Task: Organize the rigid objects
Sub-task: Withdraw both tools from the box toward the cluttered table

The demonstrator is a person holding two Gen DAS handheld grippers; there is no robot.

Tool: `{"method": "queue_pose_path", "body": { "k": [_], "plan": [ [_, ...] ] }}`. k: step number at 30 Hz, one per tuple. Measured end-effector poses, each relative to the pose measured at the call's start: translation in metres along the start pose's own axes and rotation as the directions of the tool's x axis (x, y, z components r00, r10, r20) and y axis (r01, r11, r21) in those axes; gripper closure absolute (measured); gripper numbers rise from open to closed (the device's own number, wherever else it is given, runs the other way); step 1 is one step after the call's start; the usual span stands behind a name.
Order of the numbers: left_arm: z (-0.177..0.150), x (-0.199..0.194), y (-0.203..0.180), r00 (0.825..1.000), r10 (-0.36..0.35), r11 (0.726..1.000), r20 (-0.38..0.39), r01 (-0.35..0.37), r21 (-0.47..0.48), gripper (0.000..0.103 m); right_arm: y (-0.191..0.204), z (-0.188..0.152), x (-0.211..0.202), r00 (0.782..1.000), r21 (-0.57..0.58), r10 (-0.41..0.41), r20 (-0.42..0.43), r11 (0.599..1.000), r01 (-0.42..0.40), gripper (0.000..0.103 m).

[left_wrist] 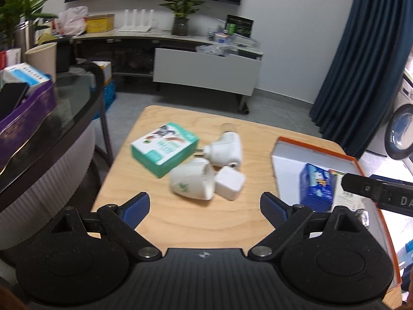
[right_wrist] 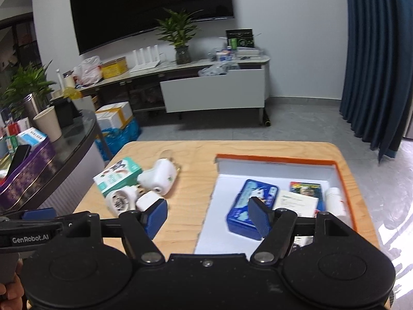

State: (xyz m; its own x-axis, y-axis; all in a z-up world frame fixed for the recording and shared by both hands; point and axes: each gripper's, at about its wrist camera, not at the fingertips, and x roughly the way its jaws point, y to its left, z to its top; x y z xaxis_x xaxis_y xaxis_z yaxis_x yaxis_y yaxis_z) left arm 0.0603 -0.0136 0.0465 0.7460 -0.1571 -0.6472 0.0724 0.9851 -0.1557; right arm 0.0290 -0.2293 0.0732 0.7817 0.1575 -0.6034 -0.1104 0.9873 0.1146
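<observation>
The desk [right_wrist: 196, 165] splits into two zones, which explains most of what lies where: on the right sits an orange-rimmed tray [right_wrist: 273, 159] that serves as the collecting place, and on the left a loose cluster waits to be sorted. Already in the tray are a blue tin [right_wrist: 245, 201], lying flat near its left wall, a pale card [right_wrist: 296, 202] beside it, a small dark picture box [right_wrist: 306, 188] just beyond that, and a white bottle [right_wrist: 334, 200] against the right wall; they lie side by side, not stacked, so floor space stays free at the tray's far end. The cluster holds a teal box [left_wrist: 165, 152] farthest left, a white plug-in device [left_wrist: 227, 148] with a clear cap at its far end, a round white adapter [left_wrist: 191, 180] on its side, and a small white cube [left_wrist: 229, 183] touching the adapter, all bunched close together. The left claw [left_wrist: 205, 205] hangs over the near desk with its jaws spread wide and nothing between them, aimed at the cube and adapter, probably to pick one next. The right claw [right_wrist: 207, 217] is also open and empty, a little less wide, hovering over the tray's near left edge above the blue tin, likely ready to receive or steady things there. With pieces touching, the cube seems the easiest first pick.
</observation>
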Motion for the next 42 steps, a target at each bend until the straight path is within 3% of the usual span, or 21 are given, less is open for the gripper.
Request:
{"method": "queue_pose_path", "body": {
  "k": [10,16,28,30,31,33,42],
  "plan": [
    [-0.002,0.028,0.030,1.000,0.004,0.999,-0.025,-0.005,-0.040,0.004,0.014,-0.004,0.009,1.000,-0.023,0.015,-0.017,1.000,-0.015,0.020],
    [-0.001,0.064,0.027,0.999,-0.018,0.999,-0.031,0.019,0.031,0.000,0.010,-0.004,0.016,1.000,-0.020,0.012,-0.029,1.000,-0.012,0.020],
    [0.004,0.115,0.028,0.999,-0.031,0.997,-0.019,0.032,0.075,0.000,0.003,0.000,0.042,0.998,-0.021,-0.002,-0.056,1.000,0.000,0.020],
    [0.002,0.115,0.031,0.998,-0.069,0.996,-0.008,0.070,0.063,0.007,0.004,0.001,0.047,0.998,-0.029,-0.004,-0.061,1.000,0.003,0.020],
    [0.001,0.116,0.032,0.996,-0.088,0.994,-0.011,0.089,0.060,0.022,0.005,0.001,0.050,0.998,-0.030,-0.003,-0.065,1.000,0.001,0.020],
    [-0.002,0.113,0.032,0.994,-0.107,0.991,-0.009,0.108,0.077,0.037,0.007,0.001,0.055,0.997,-0.030,0.001,-0.073,1.000,-0.003,0.020],
    [-0.016,0.076,0.032,0.992,-0.123,0.992,0.006,0.122,0.034,0.040,0.025,0.014,0.079,0.994,-0.034,0.050,-0.098,0.998,-0.053,0.020]
  ]
}}
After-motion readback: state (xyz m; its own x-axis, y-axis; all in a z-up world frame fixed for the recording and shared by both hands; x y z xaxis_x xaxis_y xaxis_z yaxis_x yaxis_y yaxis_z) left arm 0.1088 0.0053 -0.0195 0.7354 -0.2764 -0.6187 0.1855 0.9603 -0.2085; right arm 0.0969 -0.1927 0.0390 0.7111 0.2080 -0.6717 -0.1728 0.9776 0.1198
